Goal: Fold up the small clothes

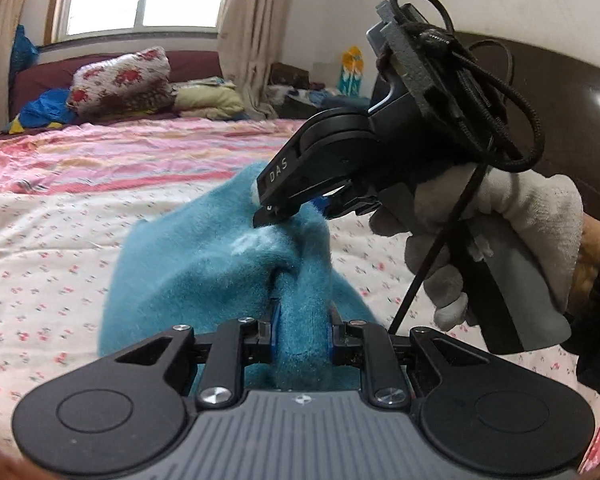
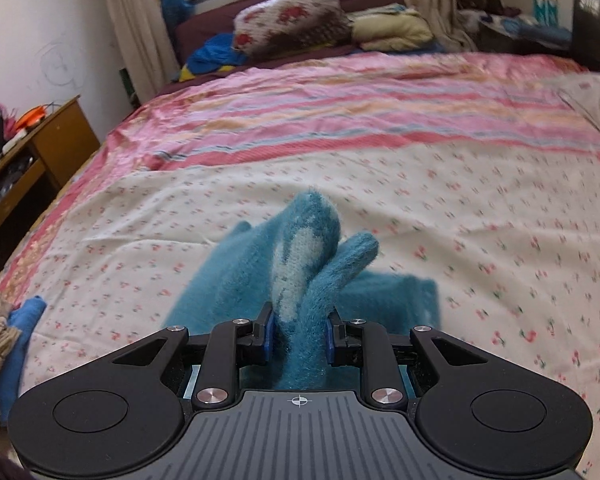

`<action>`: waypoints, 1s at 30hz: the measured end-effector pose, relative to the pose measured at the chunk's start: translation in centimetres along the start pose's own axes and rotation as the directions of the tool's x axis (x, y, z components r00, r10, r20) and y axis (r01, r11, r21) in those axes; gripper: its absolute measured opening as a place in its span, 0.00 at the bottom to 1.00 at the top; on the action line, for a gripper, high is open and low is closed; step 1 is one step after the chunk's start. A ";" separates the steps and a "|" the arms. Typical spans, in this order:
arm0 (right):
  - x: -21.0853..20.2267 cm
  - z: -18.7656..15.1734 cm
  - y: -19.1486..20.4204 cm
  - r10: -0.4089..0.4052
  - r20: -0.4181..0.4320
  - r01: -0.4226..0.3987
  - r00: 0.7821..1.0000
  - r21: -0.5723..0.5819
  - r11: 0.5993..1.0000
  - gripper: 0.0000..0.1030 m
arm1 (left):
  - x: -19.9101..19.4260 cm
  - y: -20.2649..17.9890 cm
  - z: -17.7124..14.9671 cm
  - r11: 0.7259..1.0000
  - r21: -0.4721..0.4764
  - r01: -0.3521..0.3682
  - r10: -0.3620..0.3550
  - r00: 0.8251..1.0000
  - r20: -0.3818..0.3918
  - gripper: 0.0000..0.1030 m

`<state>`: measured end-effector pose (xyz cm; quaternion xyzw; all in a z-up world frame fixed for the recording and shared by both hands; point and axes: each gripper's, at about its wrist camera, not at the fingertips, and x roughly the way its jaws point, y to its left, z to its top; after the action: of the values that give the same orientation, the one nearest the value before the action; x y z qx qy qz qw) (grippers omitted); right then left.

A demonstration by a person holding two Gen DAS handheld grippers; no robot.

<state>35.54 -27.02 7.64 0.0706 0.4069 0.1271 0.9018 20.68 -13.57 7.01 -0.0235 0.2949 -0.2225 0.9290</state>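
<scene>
- Blue garment [image 1: 204, 264], small and fuzzy, hangs bunched between both grippers above the flowered bedsheet [image 1: 52, 240]; a pale patch shows on it in the right wrist view.
- Left gripper [image 1: 300, 334]: jaws nearly closed, blue pads pinching a thick roll of the fabric.
- Right gripper [image 2: 299, 336]: same, narrow gap, clamped on a gathered fold; in the left wrist view its tips bite the garment's upper edge.
- Gloved hand [image 1: 496, 236] wraps the right gripper's handle, tool tilted down toward the bed.
- Both tools point down at the sheet, close together.
- Step, my guess: carrying it to lay out flat.
- Do it well: spread the grippers apart to pull fabric taut, keep both pinches firm, lower it evenly onto bare sheet, avoid twisting.
</scene>
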 end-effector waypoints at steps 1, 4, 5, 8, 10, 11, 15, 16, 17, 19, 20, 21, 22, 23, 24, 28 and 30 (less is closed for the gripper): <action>0.4 -0.4 -0.6 -0.003 -0.007 0.003 1.000 0.010 1.000 0.21 | 0.5 -0.4 -0.2 1.000 0.002 0.002 -0.002 1.000 -0.009 0.25; 1.5 -1.7 -3.0 -0.001 -0.030 0.003 1.000 0.064 0.998 0.21 | 2.0 -1.7 -1.0 1.000 0.024 0.000 0.001 0.999 -0.037 0.25; 1.9 -2.0 -3.5 0.002 -0.035 0.000 0.999 0.076 0.997 0.21 | 2.3 -2.0 -1.3 0.999 0.033 -0.002 0.004 0.999 -0.043 0.25; 2.9 -2.8 -5.1 0.023 -0.045 -0.018 0.999 0.119 0.993 0.22 | 3.4 -3.1 -2.0 0.998 0.055 -0.005 0.009 0.998 -0.058 0.27; 2.9 -3.2 -5.9 0.037 -0.038 -0.032 0.999 0.141 0.990 0.24 | 3.7 -3.7 -2.4 0.998 0.062 0.001 0.004 0.998 -0.067 0.31; 2.8 -3.4 -6.3 0.043 -0.036 -0.038 0.998 0.141 0.989 0.28 | 3.6 -4.0 -2.5 0.998 0.062 0.009 -0.005 0.997 -0.072 0.34; 0.8 -3.9 -7.2 0.054 -0.001 -0.053 0.999 0.151 0.987 0.35 | 2.8 -3.7 -2.6 0.997 0.065 0.033 -0.028 0.997 -0.067 0.38; -0.1 -4.2 -7.4 0.058 0.012 -0.059 0.998 0.156 0.986 0.35 | 2.3 -3.5 -2.6 0.997 0.072 0.033 -0.029 0.998 -0.064 0.38; -1.0 -4.4 -7.4 0.066 0.024 -0.069 0.998 0.159 0.985 0.36 | 1.4 -3.4 -2.9 0.996 0.077 0.039 -0.035 0.998 -0.058 0.39; -2.8 -5.2 -7.4 0.103 0.050 -0.109 0.993 0.161 0.981 0.37 | -0.8 -2.9 -3.2 0.995 0.081 0.053 -0.049 0.998 -0.047 0.41; -3.6 -5.6 -7.3 0.120 0.058 -0.128 0.991 0.161 0.979 0.37 | -1.9 -2.5 -3.3 0.995 0.085 0.054 -0.051 0.998 -0.042 0.41; -4.3 -6.3 -7.0 0.141 0.064 -0.150 0.988 0.165 0.975 0.38 | -2.9 -2.0 -3.4 0.995 0.091 0.046 -0.043 0.998 -0.036 0.42; -4.7 -6.8 -6.9 0.165 0.060 -0.173 0.984 0.173 0.970 0.41 | -3.8 -1.4 -3.5 0.995 0.096 0.033 -0.030 0.999 -0.028 0.42; -4.9 -7.3 -6.7 0.186 0.051 -0.193 0.981 0.183 0.964 0.43 | -4.7 -0.8 -3.7 0.995 0.099 0.015 -0.013 1.000 -0.020 0.43; -5.2 -7.9 -6.5 0.200 0.045 -0.205 0.979 0.196 0.959 0.43 | -5.3 -0.4 -3.8 0.995 0.098 -0.003 0.005 1.000 -0.017 0.43; -6.1 -10.1 -4.9 0.239 0.042 -0.242 0.970 0.184 0.953 0.45 | -6.1 2.1 -3.6 0.994 0.085 -0.073 0.075 0.997 -0.012 0.43; -6.1 -10.5 -3.8 0.252 0.038 -0.255 0.967 0.152 0.955 0.45 | -6.1 2.9 -3.4 0.995 0.048 -0.089 0.090 0.996 -0.017 0.43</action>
<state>24.42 -32.15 4.23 0.1933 0.3949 0.2090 0.8735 15.56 -8.05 6.99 0.0138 0.2994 -0.1877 0.9354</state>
